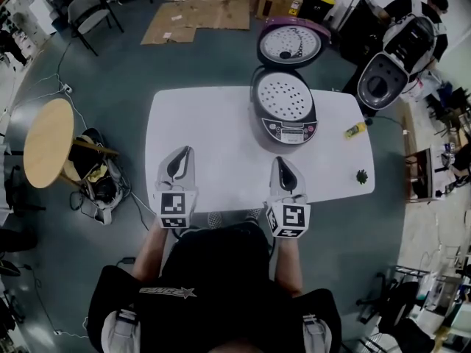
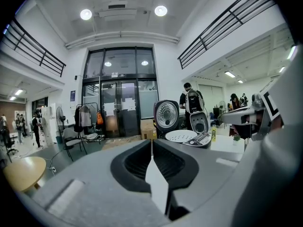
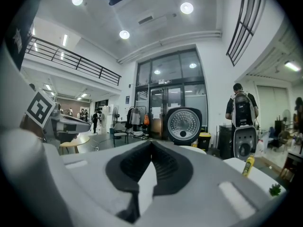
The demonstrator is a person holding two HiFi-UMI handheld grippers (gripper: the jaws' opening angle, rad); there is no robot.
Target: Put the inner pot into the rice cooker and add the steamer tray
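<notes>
A person is standing at the near edge of a white worktop [image 1: 213,131], holding a gripper in each hand. The left gripper [image 1: 182,154] is lying low over the near left part of the worktop, and the right gripper [image 1: 282,162] is lying over the near middle, the two well apart and both pointing toward the far edge. The left gripper's black fingers [image 2: 135,162] are pressing together tip to tip with nothing between them. The right gripper's fingers [image 3: 168,167] are likewise clenched on nothing.

The rice cooker [image 1: 285,112] is sitting at the far edge of the worktop, right of the middle, its control panel facing the person. Its lid [image 1: 290,44] is standing open, tilting back past the far edge. The white perforated steamer tray [image 1: 282,96] is resting in the cooker's mouth, filling it; whether the inner pot is lying under the tray cannot be told from these views.

A small yellow bottle [image 1: 355,130] is lying near the right edge of the worktop, and a small green thing [image 1: 361,176] is sitting near the near right corner. A round wooden table [image 1: 48,143] is standing on the floor to the left.
</notes>
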